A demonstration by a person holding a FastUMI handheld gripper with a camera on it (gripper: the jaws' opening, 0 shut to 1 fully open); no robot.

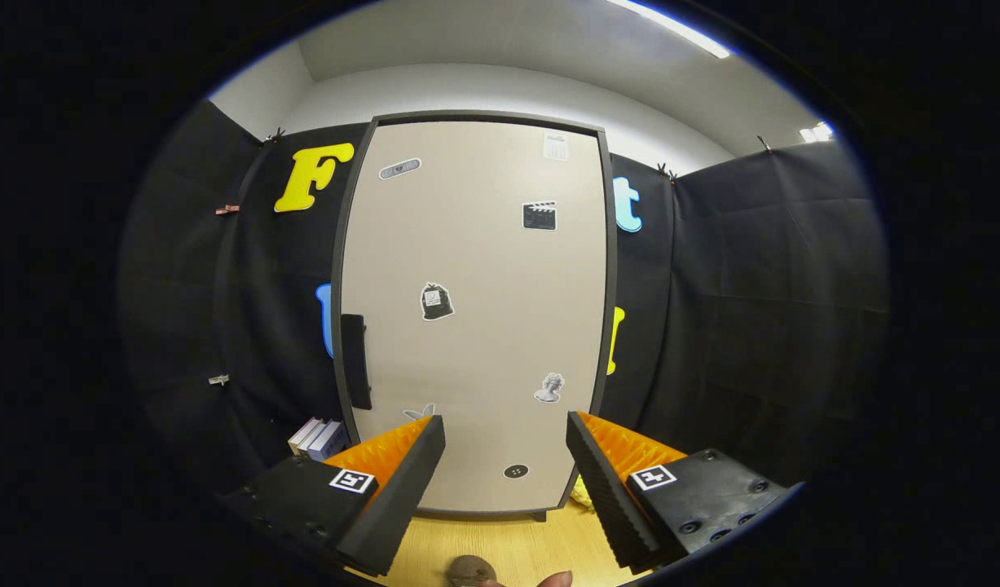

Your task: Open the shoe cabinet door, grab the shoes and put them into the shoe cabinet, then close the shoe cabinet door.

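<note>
The shoe cabinet [475, 318] stands upright straight ahead on the wooden floor, its beige door shut and dotted with small stickers. A black handle [355, 360] runs down the door's left edge. My gripper [506, 432] is open, its two black-and-orange fingers spread wide with nothing between them, some way in front of the door's lower part. A dark rounded object [469, 571] lies on the floor just below the fingers, partly cut off; I cannot tell if it is a shoe.
Several books [316, 438] lean against the cabinet's lower left side. Something yellow [579, 493] lies on the floor at the cabinet's lower right corner. A fingertip [555, 580] shows below the fingers. Black cloth walls close in on both sides.
</note>
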